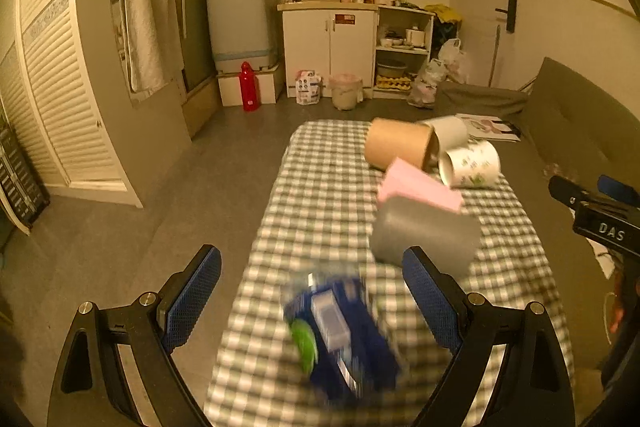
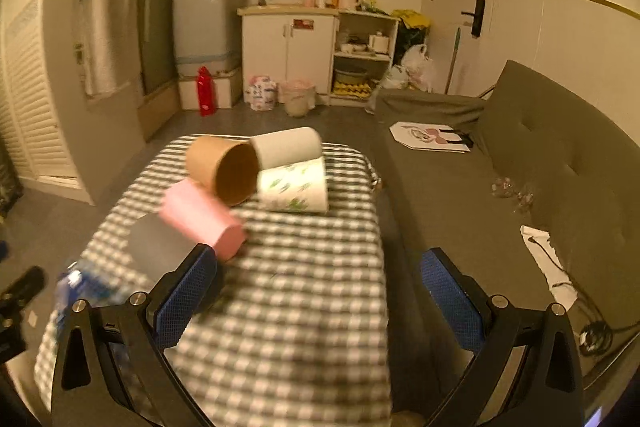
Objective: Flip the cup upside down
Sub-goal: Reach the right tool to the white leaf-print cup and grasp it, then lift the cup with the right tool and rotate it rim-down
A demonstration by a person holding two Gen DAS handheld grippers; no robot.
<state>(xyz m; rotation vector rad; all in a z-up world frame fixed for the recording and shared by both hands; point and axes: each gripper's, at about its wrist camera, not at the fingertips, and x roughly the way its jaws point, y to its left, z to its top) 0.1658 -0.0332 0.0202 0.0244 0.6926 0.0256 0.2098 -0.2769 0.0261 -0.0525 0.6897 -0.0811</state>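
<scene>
Several cups lie on their sides on a checked tablecloth [image 1: 320,195] [image 2: 304,267]: a brown cup [image 1: 398,145] [image 2: 222,165], a grey-white cup [image 1: 450,131] [image 2: 288,145], a leaf-print cup [image 1: 472,165] [image 2: 294,185], a pink cup [image 1: 416,187] [image 2: 200,217] and a dark grey cup [image 1: 424,231] [image 2: 160,247]. My left gripper [image 1: 312,303] is open, nearer than the cups, above a blurred blue bottle [image 1: 340,331]. My right gripper [image 2: 316,299] is open and empty, short of the pink cup. The right gripper also shows at the right edge of the left wrist view [image 1: 592,203].
The bottle also shows at the table's left corner in the right wrist view [image 2: 88,287]. A grey sofa [image 2: 540,163] runs along the table's right side with a printed bag [image 2: 432,137] on it. Cabinets [image 1: 328,47], a washer and a red bottle [image 1: 249,87] stand at the far wall.
</scene>
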